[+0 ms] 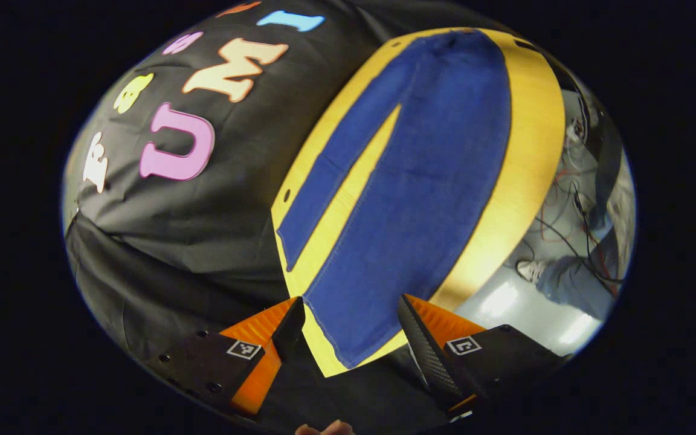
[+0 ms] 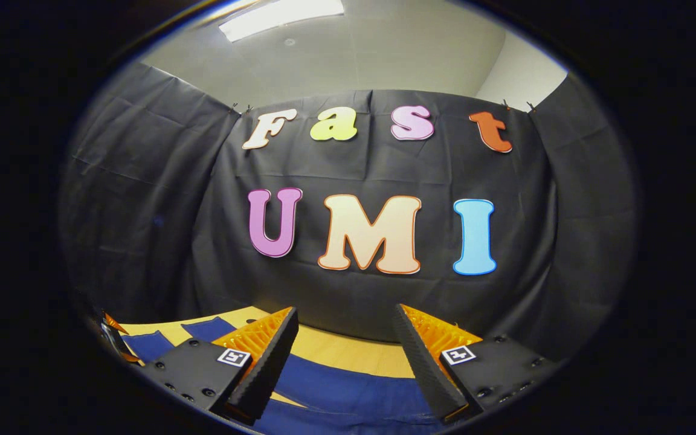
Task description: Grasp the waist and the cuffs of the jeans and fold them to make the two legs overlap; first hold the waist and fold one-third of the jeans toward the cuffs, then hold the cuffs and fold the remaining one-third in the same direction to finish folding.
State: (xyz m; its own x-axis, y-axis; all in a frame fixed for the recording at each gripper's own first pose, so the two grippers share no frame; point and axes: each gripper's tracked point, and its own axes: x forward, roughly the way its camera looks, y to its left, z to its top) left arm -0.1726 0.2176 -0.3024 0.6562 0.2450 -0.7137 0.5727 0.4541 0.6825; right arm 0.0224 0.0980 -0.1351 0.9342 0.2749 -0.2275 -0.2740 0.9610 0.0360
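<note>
Left claw (image 1: 351, 329) is sitting nearest in the left gripper view, orange-and-black fingers (image 1: 290, 326) spread wide w/ nothing between them, hovering over the near cuff end of the jeans (image 1: 426, 181). Jeans are lying flat and unfolded on the yellow wooden tabletop (image 1: 532, 151), two legs splayed apart w/ a wedge of bare wood showing between them; waist is at the far end, cuffs toward the camera. One cuff is lying just between and beyond the fingertips, looks not touching either, though hard to be sure at this angle. A fingertip of the person's hand (image 1: 324, 429) is peeking at the bottom edge. Grey floor (image 1: 505, 302) w/ cables (image 1: 571, 229) and a person's shoe and trouser leg (image 1: 565, 281) are showing beyond the tabletop's right side.

Right claw (image 2: 345, 341) in the right gripper view is also standing wide open, holding nothing, pointing toward the booth wall. Jeans (image 2: 348, 389) are running across below its fingers on the tabletop (image 2: 336, 347). Other claw (image 2: 112, 338) is showing partly at the far left edge, near the cuffs.
</note>
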